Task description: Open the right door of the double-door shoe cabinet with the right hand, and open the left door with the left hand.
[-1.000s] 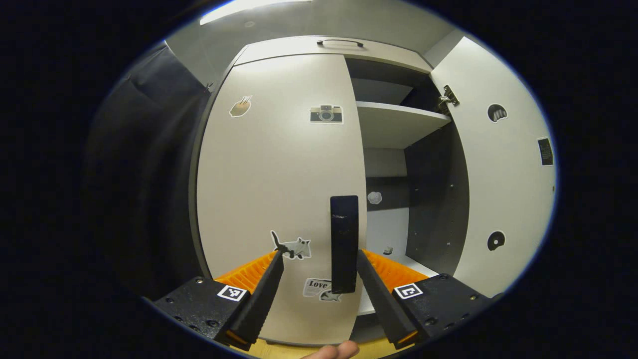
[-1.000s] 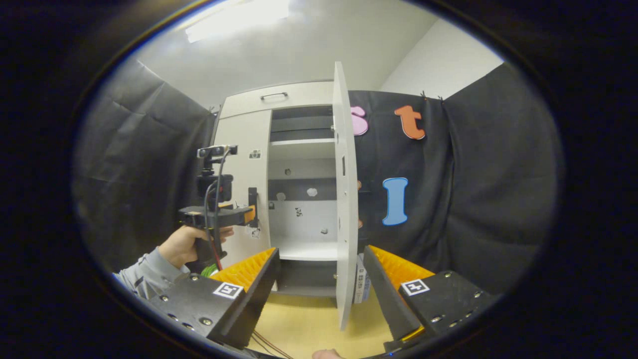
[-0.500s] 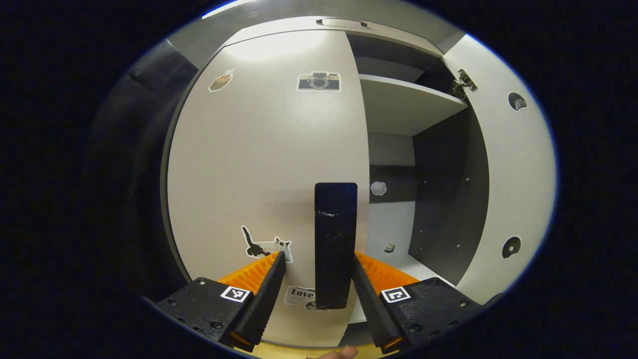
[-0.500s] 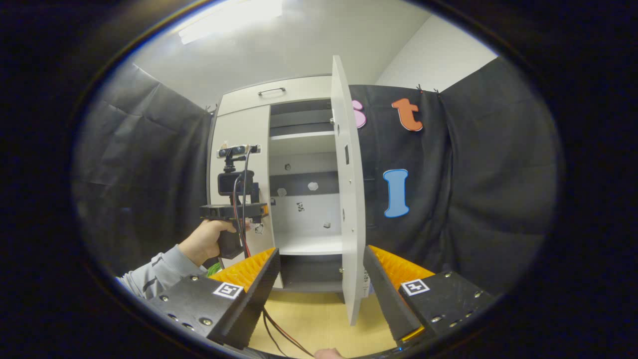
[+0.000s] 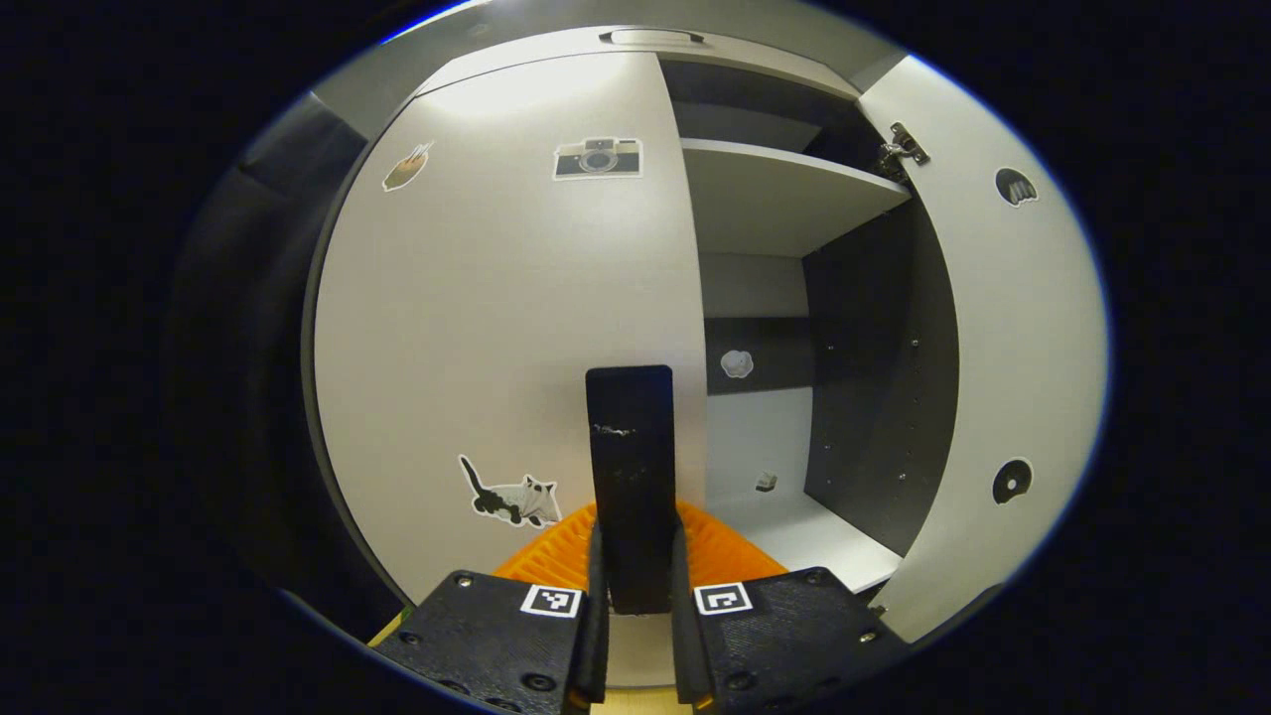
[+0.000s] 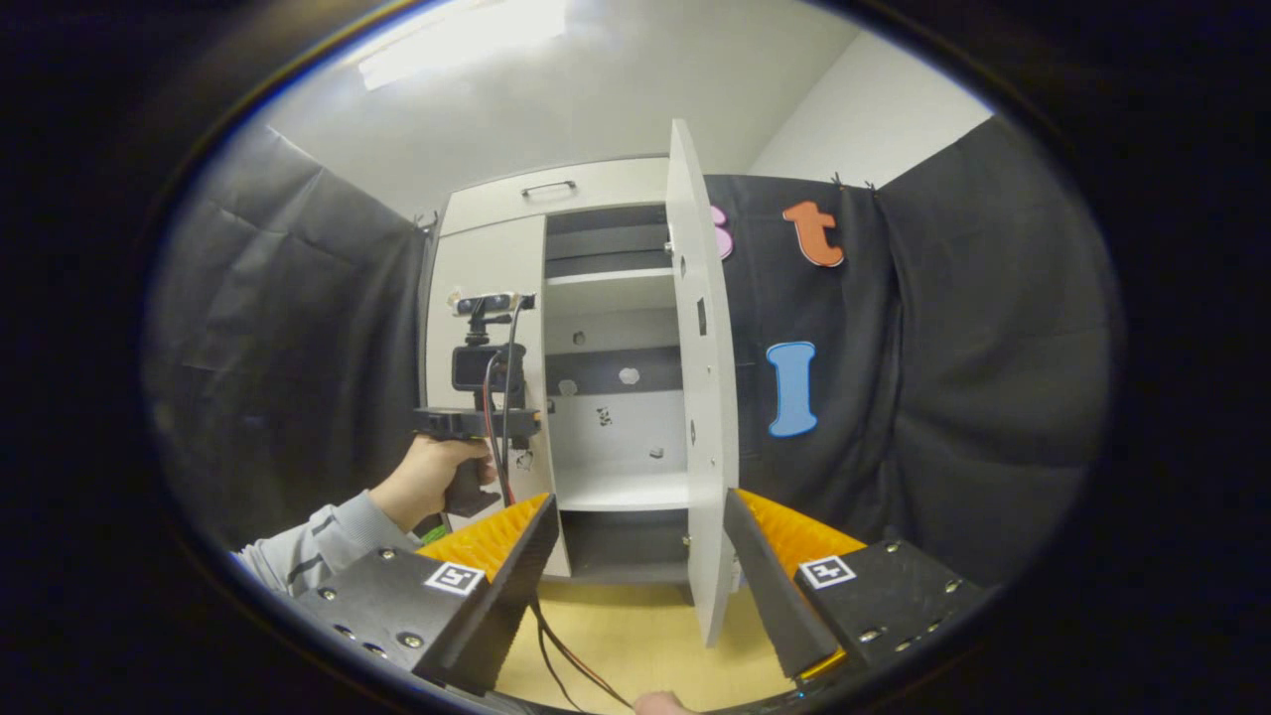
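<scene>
The left tool (image 5: 635, 596), spread beside it a moment earlier, had closed on the left door's (image 5: 496, 328) black handle (image 5: 631, 467); that door stayed shut, ready to pull; the right door (image 6: 700, 397) stood open; the right tool (image 6: 635, 556) hung spread, empty.

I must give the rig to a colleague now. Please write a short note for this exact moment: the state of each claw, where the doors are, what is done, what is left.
Left claw: shut on the black handle of the left door, at the door's inner edge.
Right claw: open, holding nothing, back from the cabinet with the floor below it.
Right door: swung wide open, standing edge-on in the right gripper view; shelves inside are visible.
Left door: closed, flat against the cabinet.
Done: right door opened.
Left: pull the handle with the left claw to swing the left door open, then release.
</scene>
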`<state>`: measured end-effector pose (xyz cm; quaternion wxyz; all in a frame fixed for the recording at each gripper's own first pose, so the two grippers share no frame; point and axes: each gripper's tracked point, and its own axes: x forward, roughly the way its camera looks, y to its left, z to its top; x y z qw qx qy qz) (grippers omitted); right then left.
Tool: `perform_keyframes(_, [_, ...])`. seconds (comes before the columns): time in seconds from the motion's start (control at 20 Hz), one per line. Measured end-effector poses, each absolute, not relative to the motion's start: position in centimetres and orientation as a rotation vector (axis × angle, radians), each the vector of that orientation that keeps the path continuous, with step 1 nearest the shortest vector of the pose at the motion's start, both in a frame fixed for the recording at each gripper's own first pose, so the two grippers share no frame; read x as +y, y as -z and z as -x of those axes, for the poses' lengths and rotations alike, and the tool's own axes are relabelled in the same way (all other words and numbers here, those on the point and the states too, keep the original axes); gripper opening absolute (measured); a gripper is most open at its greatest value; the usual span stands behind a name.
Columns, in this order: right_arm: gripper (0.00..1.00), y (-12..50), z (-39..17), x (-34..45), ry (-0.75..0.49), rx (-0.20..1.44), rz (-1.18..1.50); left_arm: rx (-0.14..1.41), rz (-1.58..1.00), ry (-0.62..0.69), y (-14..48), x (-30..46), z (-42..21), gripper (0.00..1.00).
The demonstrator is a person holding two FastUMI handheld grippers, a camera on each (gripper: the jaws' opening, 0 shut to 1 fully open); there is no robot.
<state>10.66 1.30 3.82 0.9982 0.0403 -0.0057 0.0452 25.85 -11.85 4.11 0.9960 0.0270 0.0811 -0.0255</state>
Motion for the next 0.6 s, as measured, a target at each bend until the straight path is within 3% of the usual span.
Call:
perform_keyframes(0.15, [1.0,-3.7,-10.6,1.9,-0.108,-0.008,-0.094,0.166,-0.054,0.073,-4.3,-11.8,-25.2,0.23])
perform_keyframes(0.2, [0.95,-3.8,-10.5,2.0,-0.109,-0.007,-0.091,0.17,-0.054,0.081,-4.3,-11.8,-24.9,0.23])
perform_keyframes(0.6, [0.99,-3.3,-10.0,3.3,-0.125,0.012,-0.057,0.171,-0.031,0.141,-4.9,-11.0,-21.5,0.23])
